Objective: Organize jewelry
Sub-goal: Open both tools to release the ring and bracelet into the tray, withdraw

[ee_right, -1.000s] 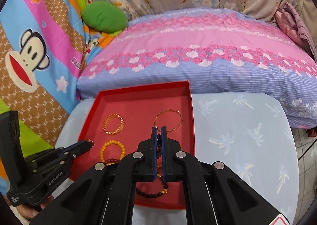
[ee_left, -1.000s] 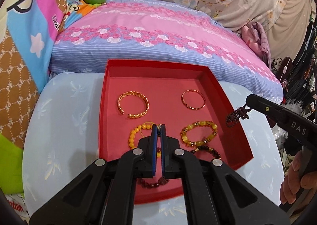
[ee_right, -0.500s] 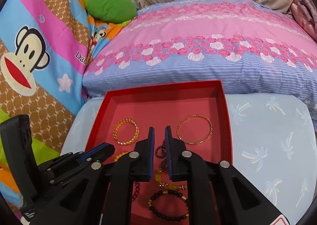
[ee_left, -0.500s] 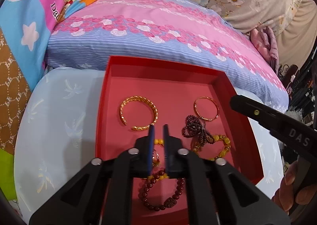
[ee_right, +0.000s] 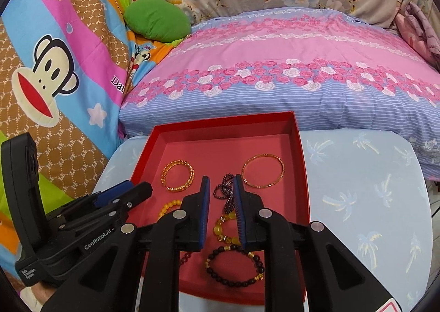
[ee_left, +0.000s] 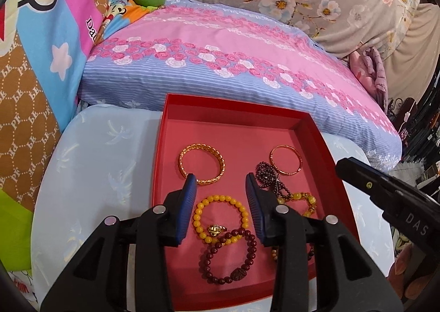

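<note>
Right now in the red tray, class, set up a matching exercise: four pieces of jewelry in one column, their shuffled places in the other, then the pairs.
1. twisted gold bangle
2. thin gold bangle
3. yellow bead bracelet
4. black bead bracelet

A. near right
B. far left
C. near left, overlapping a dark red bracelet
D. far right

Pairs: 1-B, 2-D, 3-C, 4-A

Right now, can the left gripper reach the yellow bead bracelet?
Probably yes. The left gripper is open just above the yellow bead bracelet, nothing between them; only a maroon bracelet overlaps its near edge.
</note>
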A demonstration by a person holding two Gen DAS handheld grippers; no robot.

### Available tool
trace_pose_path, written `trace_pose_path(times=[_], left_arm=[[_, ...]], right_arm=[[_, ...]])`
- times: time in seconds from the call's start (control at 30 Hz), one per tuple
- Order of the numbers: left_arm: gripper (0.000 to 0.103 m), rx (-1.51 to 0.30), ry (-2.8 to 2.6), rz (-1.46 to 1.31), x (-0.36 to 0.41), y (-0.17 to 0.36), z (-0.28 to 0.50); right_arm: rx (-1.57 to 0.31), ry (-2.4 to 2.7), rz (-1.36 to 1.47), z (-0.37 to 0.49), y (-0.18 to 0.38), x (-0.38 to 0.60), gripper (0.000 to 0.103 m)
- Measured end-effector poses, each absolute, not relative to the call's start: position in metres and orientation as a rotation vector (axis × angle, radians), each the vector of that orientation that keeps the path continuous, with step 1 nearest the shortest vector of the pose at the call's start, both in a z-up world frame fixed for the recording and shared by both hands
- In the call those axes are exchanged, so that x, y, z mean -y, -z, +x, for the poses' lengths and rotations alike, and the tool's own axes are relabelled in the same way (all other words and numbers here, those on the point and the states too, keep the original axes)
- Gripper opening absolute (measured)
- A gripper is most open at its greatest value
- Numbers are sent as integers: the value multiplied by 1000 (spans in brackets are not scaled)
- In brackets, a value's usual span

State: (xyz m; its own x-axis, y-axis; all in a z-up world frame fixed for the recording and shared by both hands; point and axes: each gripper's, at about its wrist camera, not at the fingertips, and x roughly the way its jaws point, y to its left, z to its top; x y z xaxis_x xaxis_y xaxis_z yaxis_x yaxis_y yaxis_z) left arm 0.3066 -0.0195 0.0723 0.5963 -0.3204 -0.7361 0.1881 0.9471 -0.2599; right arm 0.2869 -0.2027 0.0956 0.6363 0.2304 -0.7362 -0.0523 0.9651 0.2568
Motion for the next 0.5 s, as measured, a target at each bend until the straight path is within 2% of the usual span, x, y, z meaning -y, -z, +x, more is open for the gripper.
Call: trace_pose_path(times=[0.5], left_arm=[[35,-846,276,-167,7,-100,257]], right_arm=[[-837,-164,219,224,-116,201,18]])
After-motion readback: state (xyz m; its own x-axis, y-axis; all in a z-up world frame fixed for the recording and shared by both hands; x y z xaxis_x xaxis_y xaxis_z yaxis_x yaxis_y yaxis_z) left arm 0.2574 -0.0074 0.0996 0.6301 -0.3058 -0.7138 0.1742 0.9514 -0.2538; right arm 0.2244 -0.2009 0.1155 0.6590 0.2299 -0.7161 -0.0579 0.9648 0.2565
